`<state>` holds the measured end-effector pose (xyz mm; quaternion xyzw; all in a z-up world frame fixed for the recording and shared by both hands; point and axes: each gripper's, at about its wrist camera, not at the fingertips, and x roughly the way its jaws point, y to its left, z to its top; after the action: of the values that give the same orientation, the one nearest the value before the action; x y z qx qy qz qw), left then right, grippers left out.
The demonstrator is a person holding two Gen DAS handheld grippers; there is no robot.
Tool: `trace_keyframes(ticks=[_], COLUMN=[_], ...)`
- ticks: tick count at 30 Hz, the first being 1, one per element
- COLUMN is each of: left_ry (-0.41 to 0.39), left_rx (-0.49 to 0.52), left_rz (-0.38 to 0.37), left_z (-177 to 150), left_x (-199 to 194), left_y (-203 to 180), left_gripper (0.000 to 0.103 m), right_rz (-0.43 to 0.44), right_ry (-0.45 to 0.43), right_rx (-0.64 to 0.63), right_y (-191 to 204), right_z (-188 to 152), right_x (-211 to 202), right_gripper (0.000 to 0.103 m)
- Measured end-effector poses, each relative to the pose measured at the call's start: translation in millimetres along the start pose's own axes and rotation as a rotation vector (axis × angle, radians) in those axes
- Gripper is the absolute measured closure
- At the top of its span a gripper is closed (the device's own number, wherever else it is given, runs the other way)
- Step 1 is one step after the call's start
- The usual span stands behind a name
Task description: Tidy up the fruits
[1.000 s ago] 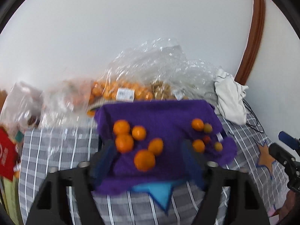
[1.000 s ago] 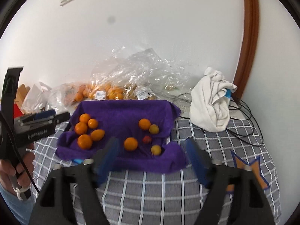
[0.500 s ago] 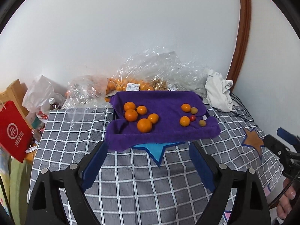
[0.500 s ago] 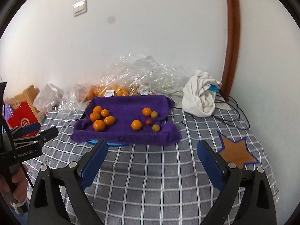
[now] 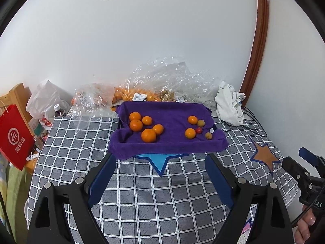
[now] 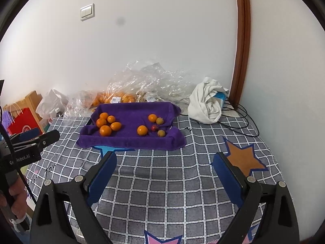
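Both my grippers hang spread and empty over the checked cloth, short of the fruit.

My left gripper [image 5: 160,174] and right gripper [image 6: 164,172] have their jaws wide apart, holding nothing. On the purple towel [image 5: 170,142] ahead, five oranges [image 5: 148,135] cluster at the left; apart on the right lie two small oranges [image 5: 190,133], a red tomato [image 5: 199,130] and two yellowish fruits [image 5: 208,135].

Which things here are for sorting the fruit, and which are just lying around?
For the job: oranges, small fruits, purple towel, left gripper, right gripper.
Lying about: white cloth, red bag, plastic bags, cables.
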<state>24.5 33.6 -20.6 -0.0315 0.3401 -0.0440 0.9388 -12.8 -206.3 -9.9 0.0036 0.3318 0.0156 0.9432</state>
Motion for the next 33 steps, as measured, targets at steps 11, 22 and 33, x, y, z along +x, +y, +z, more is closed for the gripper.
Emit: trace_keyframes(ticks=[11,22,33], left_ry=[-0.003,-0.007,-0.012], left_rx=[0.002,0.010,0.017], left_rz=[0.017,0.020,0.021], left_z=[1.2,1.3,0.4], left_x=[-0.8,-1.7,-3.0], left_y=[0.7,1.5,0.6], left_gripper=[0.014,0.014,0.014], right_rz=[0.017,0.017,0.019], right_ry=[-0.019,-0.015,-0.008], right_rx=[0.033,0.029,0.030], right_y=[-6.0,-5.3,-4.2], right_z=[-1.1,-1.9,-4.6], right_x=[-5.5,-6.1,-5.2], right_gripper=[0.008,0.008,0.008])
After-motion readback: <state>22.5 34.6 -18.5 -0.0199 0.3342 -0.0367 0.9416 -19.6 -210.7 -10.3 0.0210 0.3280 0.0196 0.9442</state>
